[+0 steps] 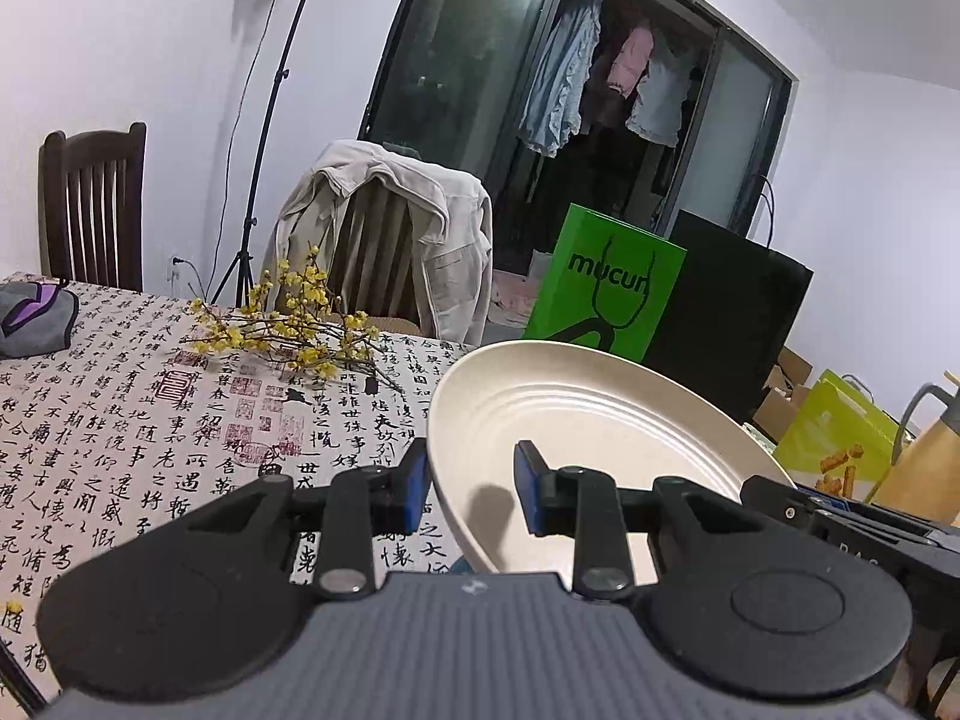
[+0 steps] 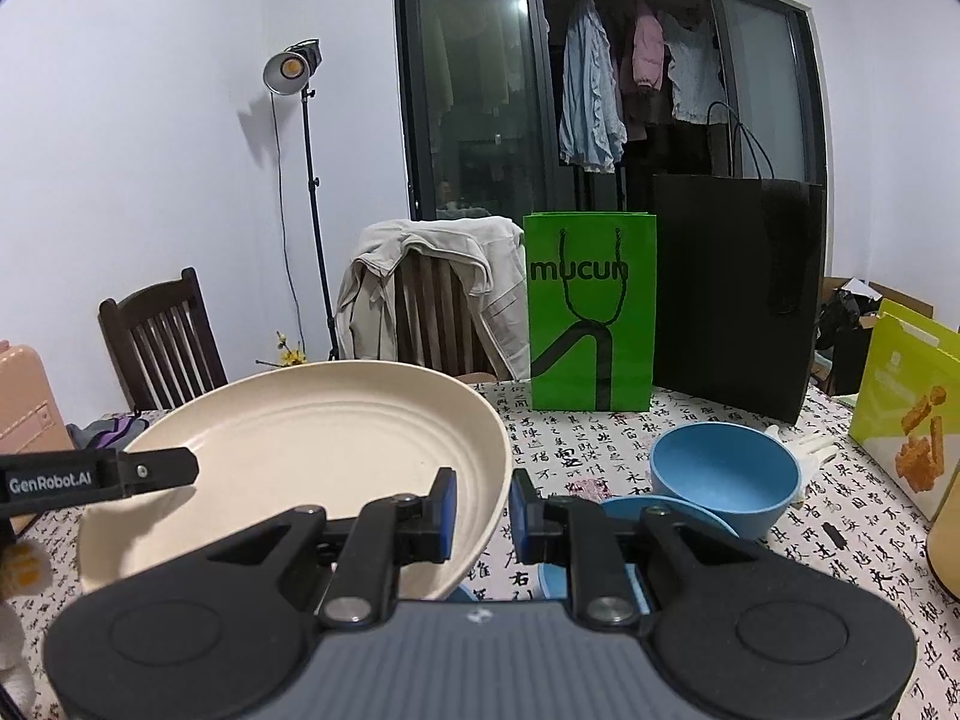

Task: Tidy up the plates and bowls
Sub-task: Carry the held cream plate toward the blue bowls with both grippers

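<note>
Gripping cream plate (image 2: 312, 450) rims | left tool (image 1: 471, 495), right tool (image 2: 483, 516) clenched | both angled down

We read "mucun" in dark lettering on the bright green paper carrier bag (image 2: 589, 312). "GenRobot.AI" stands in white on the black left gripper's (image 2: 99, 477) finger. The white tablecloth (image 1: 150, 432) bears black Chinese calligraphy and red seals, which we cannot decipher.
</note>
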Motion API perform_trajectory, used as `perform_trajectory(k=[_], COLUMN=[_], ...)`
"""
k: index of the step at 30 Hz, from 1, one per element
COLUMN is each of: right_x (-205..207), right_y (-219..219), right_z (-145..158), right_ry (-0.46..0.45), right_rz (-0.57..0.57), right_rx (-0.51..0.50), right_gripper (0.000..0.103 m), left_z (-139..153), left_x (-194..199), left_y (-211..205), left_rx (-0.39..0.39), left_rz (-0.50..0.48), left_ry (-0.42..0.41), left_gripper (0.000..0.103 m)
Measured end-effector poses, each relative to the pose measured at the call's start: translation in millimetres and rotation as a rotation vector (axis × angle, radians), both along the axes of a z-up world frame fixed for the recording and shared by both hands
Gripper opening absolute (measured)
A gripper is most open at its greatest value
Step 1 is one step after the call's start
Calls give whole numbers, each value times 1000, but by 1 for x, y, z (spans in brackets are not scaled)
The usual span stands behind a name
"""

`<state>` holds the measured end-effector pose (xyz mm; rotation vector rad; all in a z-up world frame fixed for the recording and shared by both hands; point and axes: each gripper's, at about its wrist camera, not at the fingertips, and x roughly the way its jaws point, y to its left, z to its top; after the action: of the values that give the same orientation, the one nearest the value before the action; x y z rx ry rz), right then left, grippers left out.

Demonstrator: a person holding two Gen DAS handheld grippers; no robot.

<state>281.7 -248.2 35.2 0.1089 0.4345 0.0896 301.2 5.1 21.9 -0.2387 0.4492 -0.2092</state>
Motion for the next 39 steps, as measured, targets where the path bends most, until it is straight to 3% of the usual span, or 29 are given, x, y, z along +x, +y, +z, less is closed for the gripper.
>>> perform_trajectory(k=[21, 39], right_x=[-36, -72], right_y=[-17, -20], right_z=[-11, -20], right_ry=[-21, -80], right_rz=[-10, -45], right_rx=[62, 36], right_gripper=[18, 18], left_z=[-7, -26], left_x=[-44, -64], left_y=[-12, -17], left_rx=[22, -28], left_rz=[-9, -33], left_ry=[-44, -37], left_gripper=[30, 30])
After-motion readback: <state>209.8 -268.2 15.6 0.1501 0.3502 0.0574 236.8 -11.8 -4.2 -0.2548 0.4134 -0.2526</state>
